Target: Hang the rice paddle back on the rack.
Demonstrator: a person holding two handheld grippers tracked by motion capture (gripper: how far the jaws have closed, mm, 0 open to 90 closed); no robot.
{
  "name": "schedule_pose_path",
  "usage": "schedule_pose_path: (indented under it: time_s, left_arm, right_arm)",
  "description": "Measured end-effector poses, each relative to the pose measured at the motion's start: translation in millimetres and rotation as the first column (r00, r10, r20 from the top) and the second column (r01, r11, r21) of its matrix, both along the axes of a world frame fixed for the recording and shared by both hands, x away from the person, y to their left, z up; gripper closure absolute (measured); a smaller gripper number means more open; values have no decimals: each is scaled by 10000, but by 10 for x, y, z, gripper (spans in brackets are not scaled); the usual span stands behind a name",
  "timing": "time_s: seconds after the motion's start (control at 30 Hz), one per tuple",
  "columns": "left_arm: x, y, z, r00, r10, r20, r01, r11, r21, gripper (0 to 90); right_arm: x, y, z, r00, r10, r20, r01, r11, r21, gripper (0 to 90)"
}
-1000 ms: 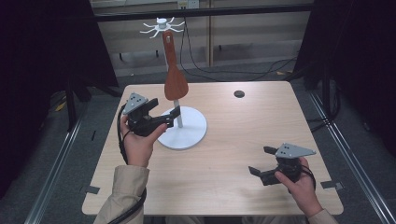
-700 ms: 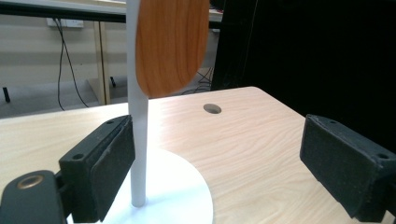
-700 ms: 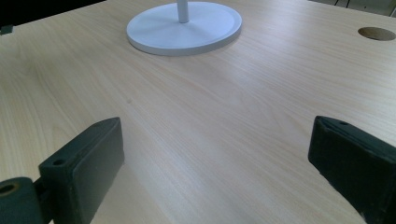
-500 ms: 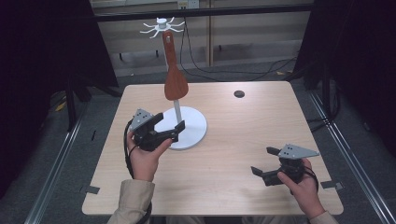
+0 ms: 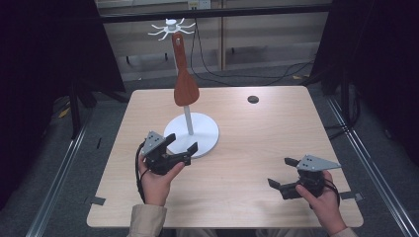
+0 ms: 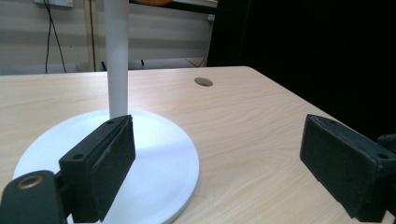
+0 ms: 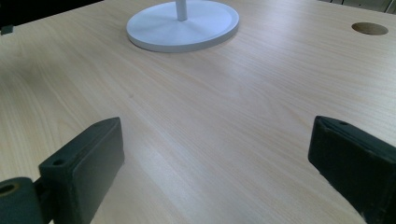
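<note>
A brown spatula (image 5: pixel 185 81) hangs from a hook at the top of a white stand (image 5: pixel 190 129), blade down, above the round base. The stand is on the far-left part of the table (image 5: pixel 257 148). The left gripper (image 5: pixel 180 145) is at the base's near edge, its 2 fingers (image 6: pixel 100 163) spread wide and holding nothing; 1 finger lies over the base. The right gripper (image 5: pixel 282 174) hovers low over the near-right part of the table, well apart from the stand, fingers (image 7: pixel 84 168) wide apart and empty. A dark round hole (image 5: pixel 253 99) marks the far side.
</note>
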State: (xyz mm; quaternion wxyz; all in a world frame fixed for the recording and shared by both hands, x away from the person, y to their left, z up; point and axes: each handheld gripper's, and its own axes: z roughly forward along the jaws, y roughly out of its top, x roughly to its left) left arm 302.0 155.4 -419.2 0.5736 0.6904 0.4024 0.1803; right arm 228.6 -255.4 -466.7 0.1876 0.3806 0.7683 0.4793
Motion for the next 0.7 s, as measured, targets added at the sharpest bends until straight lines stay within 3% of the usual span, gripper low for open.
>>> schedule_pose_path:
  time_s: [0.2,0.4,0.5,0.7]
  left_arm:
    - [-46,-4,-125,10000,-18,7,18,9999,-125,105]
    - [-95,-17,-274,9999,-102,-79,103,9999,126,105]
    - [-121,-25,-344,9999,-130,-80,130,9999,56,105]
    - [-158,-26,-396,9997,-165,-176,167,9998,139,105]
  right_arm:
    - [-15,-6,-4,10000,-14,-24,14,10000,9,32]
    - [-19,-13,-5,10000,15,-15,-15,10000,19,32]
    - [-19,-17,-7,10000,-2,-24,2,10000,34,32]
    - [-21,-18,-9,10000,13,-15,-13,10000,1,32]
